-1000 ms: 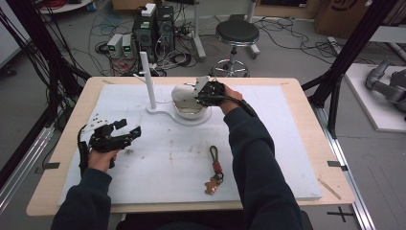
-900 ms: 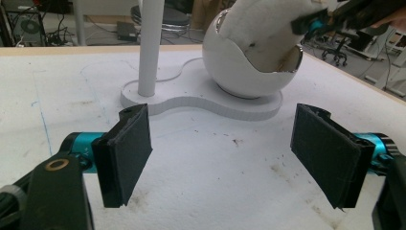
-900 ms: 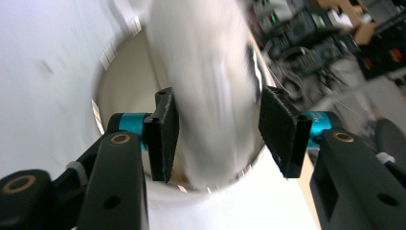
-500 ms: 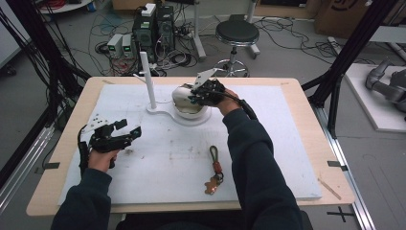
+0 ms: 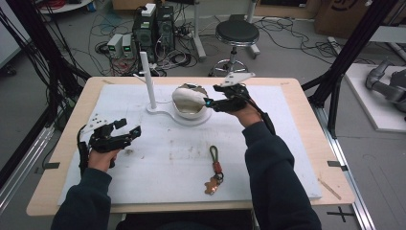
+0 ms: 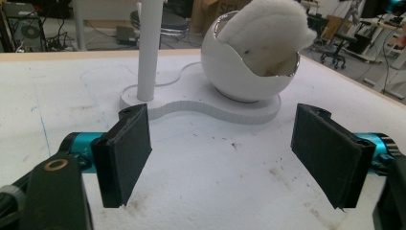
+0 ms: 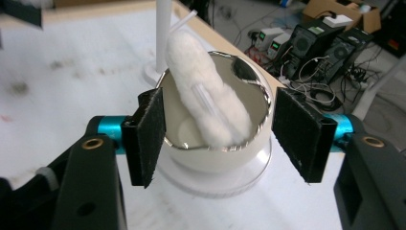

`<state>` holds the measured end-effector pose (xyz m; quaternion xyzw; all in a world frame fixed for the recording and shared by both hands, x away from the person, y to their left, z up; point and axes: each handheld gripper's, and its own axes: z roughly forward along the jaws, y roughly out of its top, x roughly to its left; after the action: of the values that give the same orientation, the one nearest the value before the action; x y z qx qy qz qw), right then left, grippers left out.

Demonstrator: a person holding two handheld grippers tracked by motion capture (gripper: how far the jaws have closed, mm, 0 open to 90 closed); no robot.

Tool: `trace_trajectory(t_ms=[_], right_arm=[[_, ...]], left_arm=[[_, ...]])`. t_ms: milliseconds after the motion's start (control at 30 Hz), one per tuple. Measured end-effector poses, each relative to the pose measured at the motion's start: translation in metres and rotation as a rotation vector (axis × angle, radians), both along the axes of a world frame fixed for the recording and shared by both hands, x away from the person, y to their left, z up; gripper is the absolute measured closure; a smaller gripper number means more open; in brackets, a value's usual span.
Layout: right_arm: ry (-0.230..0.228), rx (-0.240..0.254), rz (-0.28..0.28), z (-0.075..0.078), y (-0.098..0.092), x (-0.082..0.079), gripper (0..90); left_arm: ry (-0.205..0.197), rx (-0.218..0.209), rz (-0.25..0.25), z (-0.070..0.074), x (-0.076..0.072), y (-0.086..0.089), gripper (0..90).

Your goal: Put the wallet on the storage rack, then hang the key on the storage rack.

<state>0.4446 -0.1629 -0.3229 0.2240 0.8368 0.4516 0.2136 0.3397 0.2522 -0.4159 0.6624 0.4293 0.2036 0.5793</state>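
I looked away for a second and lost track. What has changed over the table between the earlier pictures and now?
The right gripper has drawn back from over the white bowl toward the table's right side, fingers open, leaving the fluffy white item in the bowl. The left gripper, the keychain and the white stand stayed where they were.

A fluffy white pad [image 7: 206, 91] sits in a white bowl [image 7: 215, 158] with a shiny silver rim, on a white mat [image 5: 287, 158], near a red-and-green keychain [image 5: 214, 167].
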Motion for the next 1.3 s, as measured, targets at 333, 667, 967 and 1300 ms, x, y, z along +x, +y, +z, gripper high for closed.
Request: trace_trajectory(t_ms=[333, 667, 967, 1300], right_arm=[[0.144, 0.078, -0.121, -0.033, -0.066, -0.049, 30.1], [0.115, 0.103, -0.291, -0.072, -0.121, -0.08, 27.3], [0.091, 0.109, -0.304, -0.072, -0.123, -0.079, 27.4], [0.095, 0.109, -0.313, -0.072, -0.124, -0.083, 27.3]], left_arm=[[-0.002, 0.012, -0.011, 0.0, -0.001, -0.002, 20.9], [0.0, 0.036, -0.004, -0.003, -0.003, -0.004, 21.0], [0.004, 0.031, -0.002, -0.004, -0.002, -0.003, 21.6], [0.004, 0.023, -0.014, -0.004, -0.001, -0.007, 21.9]])
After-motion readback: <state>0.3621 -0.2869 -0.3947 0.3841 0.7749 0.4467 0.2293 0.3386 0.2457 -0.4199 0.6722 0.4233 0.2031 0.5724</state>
